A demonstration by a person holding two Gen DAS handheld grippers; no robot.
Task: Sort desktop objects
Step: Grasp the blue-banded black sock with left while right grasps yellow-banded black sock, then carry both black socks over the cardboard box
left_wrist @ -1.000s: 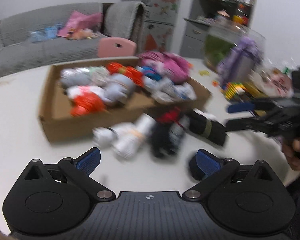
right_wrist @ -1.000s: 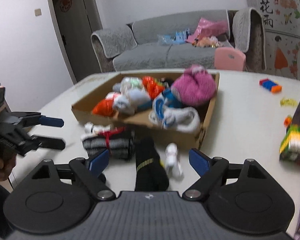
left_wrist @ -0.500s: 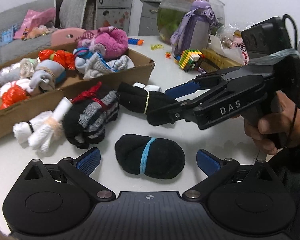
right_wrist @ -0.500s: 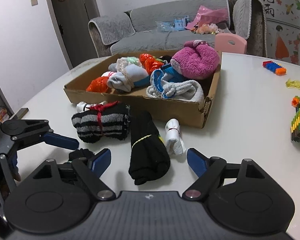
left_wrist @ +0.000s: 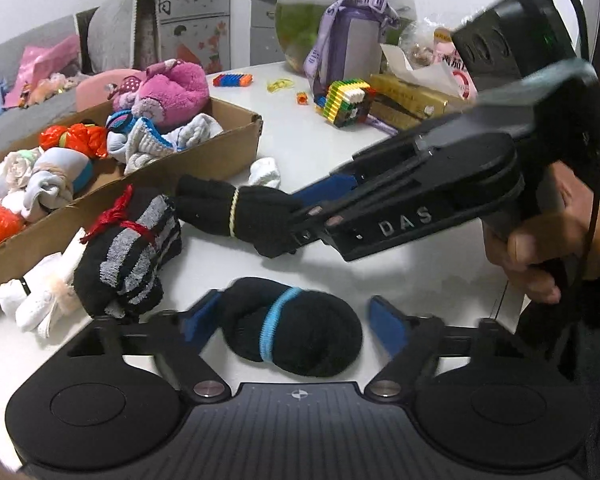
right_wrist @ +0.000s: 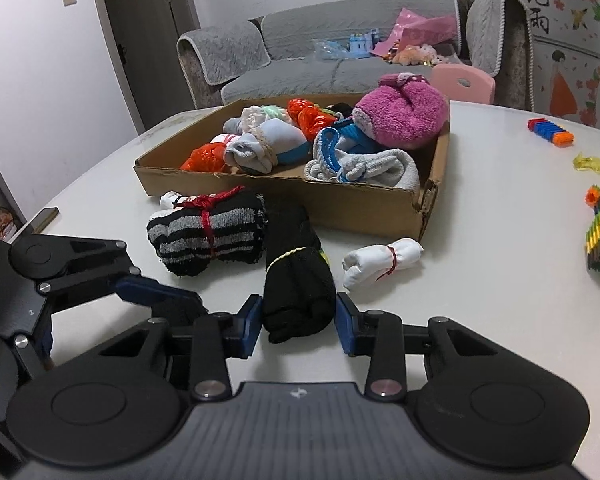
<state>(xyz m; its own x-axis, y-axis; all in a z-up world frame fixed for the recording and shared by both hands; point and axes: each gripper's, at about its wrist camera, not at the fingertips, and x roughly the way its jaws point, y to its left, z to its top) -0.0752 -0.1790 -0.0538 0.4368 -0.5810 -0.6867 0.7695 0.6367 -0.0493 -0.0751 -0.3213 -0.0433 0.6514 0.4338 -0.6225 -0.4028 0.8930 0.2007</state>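
Grasping is under way in front of the cardboard box (right_wrist: pixel 364 204): the right gripper (right_wrist: pixel 298 324) is being closed on the yellow-banded black sock roll (right_wrist: pixel 296 276), the left gripper (left_wrist: pixel 288 320) around the blue-banded roll (left_wrist: pixel 296 332), pads not yet pressing. Lifting into the box is judged next.

A white worktop (right_wrist: pixel 500 208) carries a shallow cardboard box (right_wrist: pixel 340 204) of rolled socks, beyond the right claw (right_wrist: pixel 298 326). Between box and claw lie a striped sock bundle (right_wrist: pixel 208 236), a black sock roll (right_wrist: pixel 296 276) and a small white roll (right_wrist: pixel 380 262). A black roll with a blue band (left_wrist: pixel 296 332) lies between the left claw's (left_wrist: pixel 296 322) fingers.
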